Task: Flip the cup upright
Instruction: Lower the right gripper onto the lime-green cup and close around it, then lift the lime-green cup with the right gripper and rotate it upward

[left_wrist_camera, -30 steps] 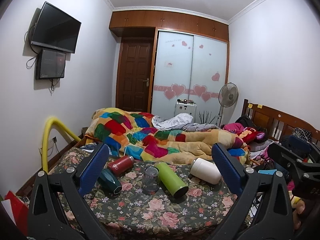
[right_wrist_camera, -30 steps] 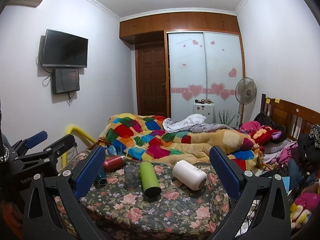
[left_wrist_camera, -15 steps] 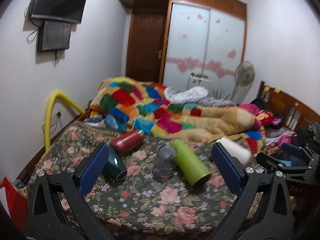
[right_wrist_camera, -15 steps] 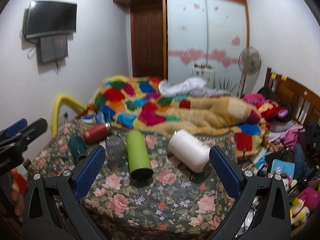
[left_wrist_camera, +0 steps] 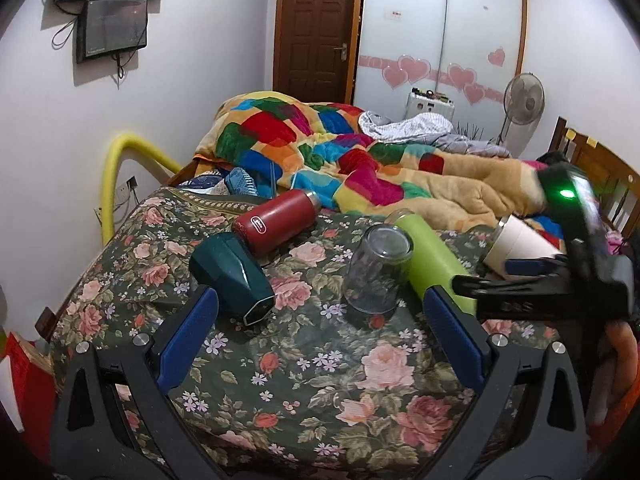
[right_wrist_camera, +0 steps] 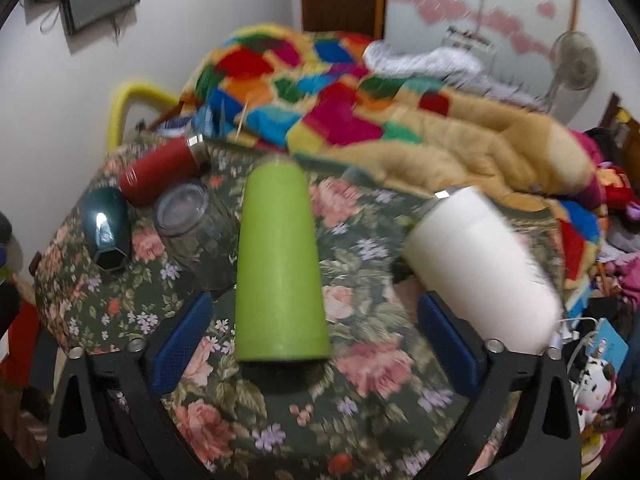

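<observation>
Several cups lie on the floral bedspread [left_wrist_camera: 304, 364]. A clear glass cup [left_wrist_camera: 378, 276] stands upside down in the middle; it also shows in the right wrist view [right_wrist_camera: 192, 226]. A green bottle [right_wrist_camera: 280, 268], a white cup [right_wrist_camera: 488, 268], a red bottle [left_wrist_camera: 276, 222] and a dark teal cup [left_wrist_camera: 232, 276] lie on their sides. My left gripper [left_wrist_camera: 320, 336] is open and empty, in front of the glass cup. My right gripper [right_wrist_camera: 316, 344] is open and empty, its jaws either side of the green bottle's near end. It also appears at the right of the left wrist view [left_wrist_camera: 532, 280].
A rumpled patchwork quilt [left_wrist_camera: 340, 152] lies behind the cups. A yellow curved rail [left_wrist_camera: 112, 168] stands at the bed's left side. A wooden headboard [left_wrist_camera: 600, 168] and clutter are at the right. The bedspread's front edge drops off close to the grippers.
Both grippers have moved forward and down toward the cups. The right gripper now reaches the green bottle's near end. Both stay open.
</observation>
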